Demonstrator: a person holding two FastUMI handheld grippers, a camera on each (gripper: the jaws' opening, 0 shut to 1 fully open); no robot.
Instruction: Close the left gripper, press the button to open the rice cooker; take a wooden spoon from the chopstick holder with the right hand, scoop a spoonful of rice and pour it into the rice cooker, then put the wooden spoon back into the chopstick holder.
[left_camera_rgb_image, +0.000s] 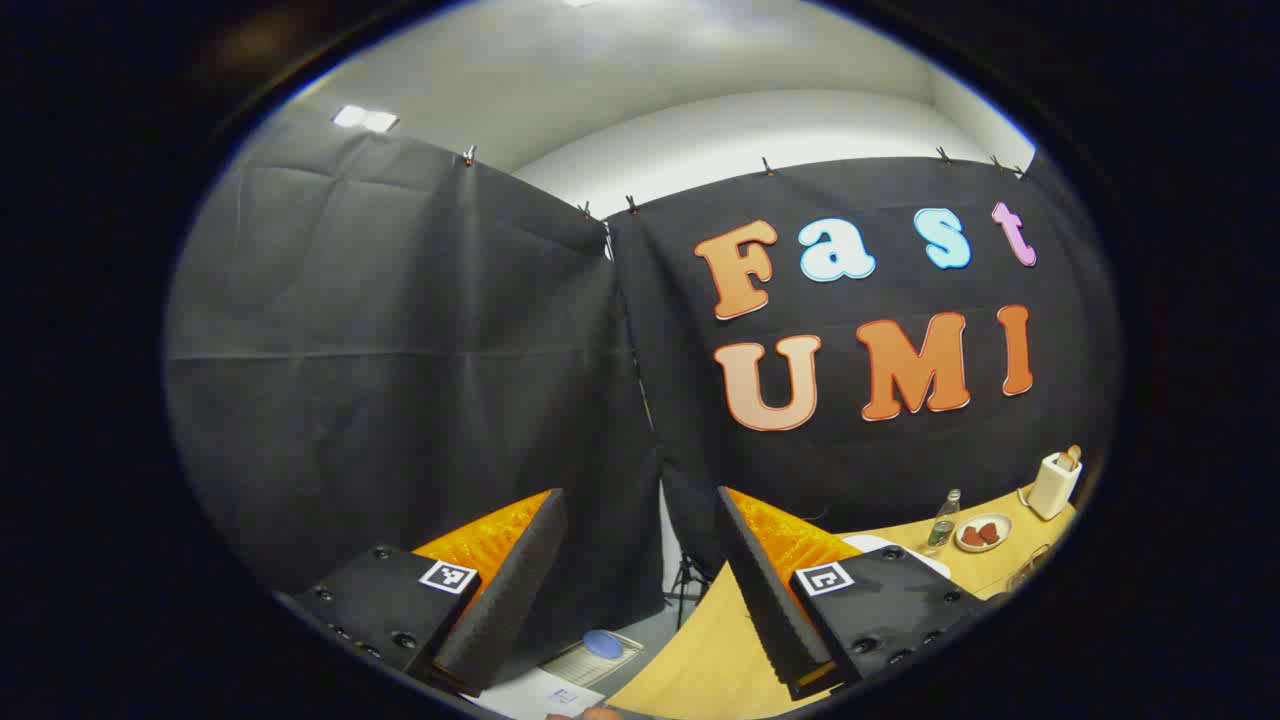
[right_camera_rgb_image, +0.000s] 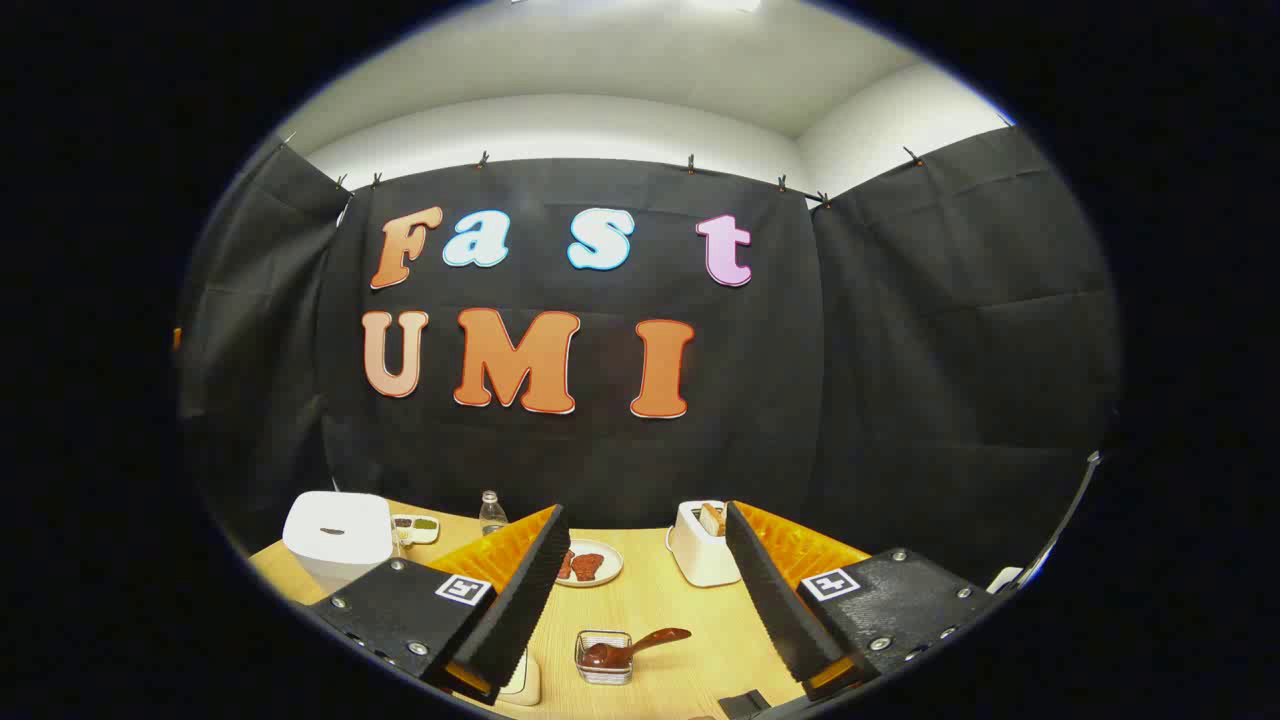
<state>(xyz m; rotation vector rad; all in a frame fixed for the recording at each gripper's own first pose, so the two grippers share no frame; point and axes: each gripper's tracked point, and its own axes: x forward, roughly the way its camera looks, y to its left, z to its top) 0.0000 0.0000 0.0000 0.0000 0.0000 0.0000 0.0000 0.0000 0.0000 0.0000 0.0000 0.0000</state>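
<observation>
The white rice cooker (right_camera_rgb_image: 338, 537), lid down, sits near the worktop's (right_camera_rgb_image: 650, 610) far left corner, left of the right gripper (right_camera_rgb_image: 640, 590); a wooden spoon (right_camera_rgb_image: 640, 645) rests in a small glass dish (right_camera_rgb_image: 603, 660) between its wide-open fingers; the left gripper (left_camera_rgb_image: 640, 580) is also spread wide, over the worktop's left edge.

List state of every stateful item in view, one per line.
Left gripper: fingers open, empty.
Right gripper: fingers open, empty.
White box-shaped rice cooker: lid shut.
Dark wooden spoon: resting in small clear square container.
White toaster: bread slice sticking up.
</observation>
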